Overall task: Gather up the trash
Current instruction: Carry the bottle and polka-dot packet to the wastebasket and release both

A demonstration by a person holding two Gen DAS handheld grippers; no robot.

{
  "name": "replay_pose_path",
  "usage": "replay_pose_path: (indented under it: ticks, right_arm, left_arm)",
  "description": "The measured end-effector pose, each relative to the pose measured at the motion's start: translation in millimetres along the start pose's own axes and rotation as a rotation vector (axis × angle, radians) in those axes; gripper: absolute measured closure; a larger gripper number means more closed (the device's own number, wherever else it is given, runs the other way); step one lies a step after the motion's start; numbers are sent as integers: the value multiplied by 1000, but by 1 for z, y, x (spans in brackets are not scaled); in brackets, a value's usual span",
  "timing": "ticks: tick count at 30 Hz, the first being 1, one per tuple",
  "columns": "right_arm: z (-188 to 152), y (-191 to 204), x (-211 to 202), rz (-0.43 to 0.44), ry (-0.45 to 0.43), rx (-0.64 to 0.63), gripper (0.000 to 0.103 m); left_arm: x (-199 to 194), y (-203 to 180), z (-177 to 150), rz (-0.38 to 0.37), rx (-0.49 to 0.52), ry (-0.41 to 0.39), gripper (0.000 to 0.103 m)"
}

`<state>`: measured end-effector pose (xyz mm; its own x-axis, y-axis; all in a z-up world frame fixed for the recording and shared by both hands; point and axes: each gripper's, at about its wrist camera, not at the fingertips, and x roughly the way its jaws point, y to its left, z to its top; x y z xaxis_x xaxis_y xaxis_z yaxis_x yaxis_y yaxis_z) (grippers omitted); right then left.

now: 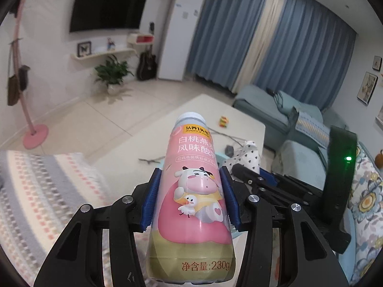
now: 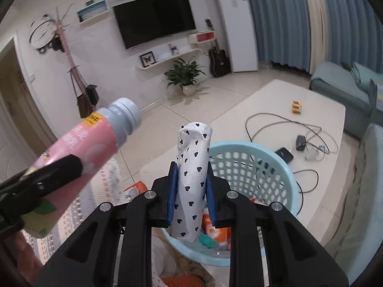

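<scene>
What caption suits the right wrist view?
Right gripper holds a heart-print paper roll above the blue basket.

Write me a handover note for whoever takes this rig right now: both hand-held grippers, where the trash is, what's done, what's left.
Left hand-held gripper: shut on the pink yogurt bottle, cap on, held clear of the basket.
Right hand-held gripper: shut on the white heart-print paper roll, right above the blue basket.
Basket: already holds some trash, including an orange packet.
Done: both items picked up.
Left: drop the roll, then the bottle, into the basket. The coffee table still has a small colourful item, plus cables, a charger and a phone, which are probably not trash.
</scene>
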<state>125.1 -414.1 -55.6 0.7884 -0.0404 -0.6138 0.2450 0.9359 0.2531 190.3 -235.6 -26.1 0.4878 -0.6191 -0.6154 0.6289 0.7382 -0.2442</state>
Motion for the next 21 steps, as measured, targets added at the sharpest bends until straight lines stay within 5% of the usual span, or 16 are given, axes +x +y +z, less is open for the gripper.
replay_pose_path:
  ticks: [11, 17, 21]
  right_arm:
    - [-12, -57, 24, -67, 62, 73, 83]
    - [-14, -68, 29, -75, 76, 89, 80]
    - [-15, -70, 34, -68, 96, 110, 47]
  left_arm:
    - [77, -16, -11, -37, 34, 148, 56]
    - [80, -24, -11, -44, 44, 145, 59]
    - [80, -25, -11, -29, 38, 143, 55]
